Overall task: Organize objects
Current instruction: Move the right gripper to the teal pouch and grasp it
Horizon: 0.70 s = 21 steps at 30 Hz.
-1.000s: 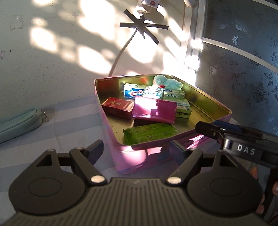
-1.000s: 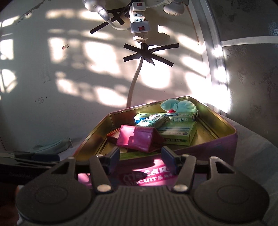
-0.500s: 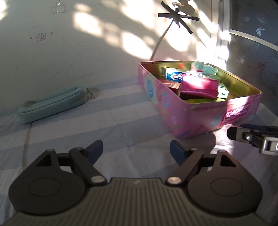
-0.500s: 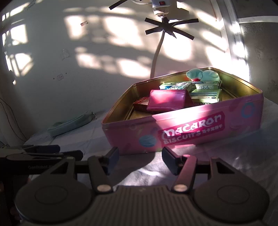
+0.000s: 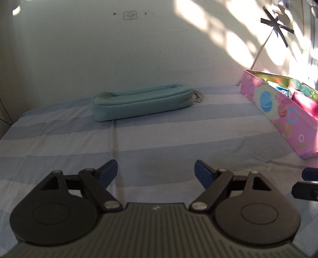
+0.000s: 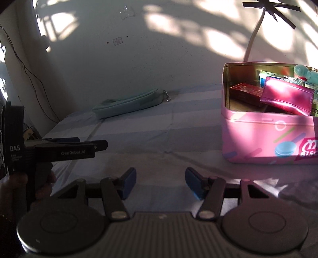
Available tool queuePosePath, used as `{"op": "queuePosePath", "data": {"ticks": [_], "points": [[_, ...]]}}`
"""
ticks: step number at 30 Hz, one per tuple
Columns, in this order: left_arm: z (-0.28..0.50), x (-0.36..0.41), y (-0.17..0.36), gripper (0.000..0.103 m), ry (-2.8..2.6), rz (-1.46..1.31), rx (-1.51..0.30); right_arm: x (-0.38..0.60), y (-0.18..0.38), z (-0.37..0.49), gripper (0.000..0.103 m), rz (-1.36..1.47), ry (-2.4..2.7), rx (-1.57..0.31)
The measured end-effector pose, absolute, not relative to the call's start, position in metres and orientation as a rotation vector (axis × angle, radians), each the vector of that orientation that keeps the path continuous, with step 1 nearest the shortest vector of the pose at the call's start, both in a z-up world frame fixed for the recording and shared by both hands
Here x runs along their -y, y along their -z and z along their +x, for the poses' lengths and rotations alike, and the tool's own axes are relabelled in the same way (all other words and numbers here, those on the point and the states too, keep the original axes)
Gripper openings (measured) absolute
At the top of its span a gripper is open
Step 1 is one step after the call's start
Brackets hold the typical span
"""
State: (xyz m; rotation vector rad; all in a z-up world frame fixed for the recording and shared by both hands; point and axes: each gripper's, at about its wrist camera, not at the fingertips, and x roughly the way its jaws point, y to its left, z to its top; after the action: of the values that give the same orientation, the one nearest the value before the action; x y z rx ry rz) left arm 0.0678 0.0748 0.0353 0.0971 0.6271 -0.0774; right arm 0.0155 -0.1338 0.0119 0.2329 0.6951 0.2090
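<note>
The teal zip pouch (image 5: 143, 103) looked soft and light, best pinched mid-body across its padded width. Left gripper (image 5: 155, 172) and right gripper (image 6: 160, 182) both gaped, empty.

"DAS" is printed in pale letters on the body of the left gripper (image 6: 100, 147) as seen from the right wrist view, with a few lines of smaller print below it that cannot be read. "GenRobot.AI" is printed along the side of one of that gripper's fingers (image 6: 73, 153). On the front of the pink tin (image 6: 266, 139), at the picture's right edge, a red banner is cut off: only a white "m" and, beneath it, "BISC" can be made out. A small label on the wall (image 5: 130, 15) carries marks too small to be read. Print on the boxes (image 6: 246, 91) inside the tin cannot be read.
</note>
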Motion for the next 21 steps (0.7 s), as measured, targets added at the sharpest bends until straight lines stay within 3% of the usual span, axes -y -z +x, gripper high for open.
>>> {"op": "queuePosePath", "data": {"ticks": [13,21], "points": [[0.090,-0.147,-0.023,0.088,-0.050,-0.055,-0.643,0.088,-0.005,0.089,0.058,0.187,-0.241,-0.764],[0.094,-0.153,-0.021,0.091,-0.039,-0.087,-0.646,0.076,0.001,0.132,0.063,0.099,-0.183,-0.702]]}}
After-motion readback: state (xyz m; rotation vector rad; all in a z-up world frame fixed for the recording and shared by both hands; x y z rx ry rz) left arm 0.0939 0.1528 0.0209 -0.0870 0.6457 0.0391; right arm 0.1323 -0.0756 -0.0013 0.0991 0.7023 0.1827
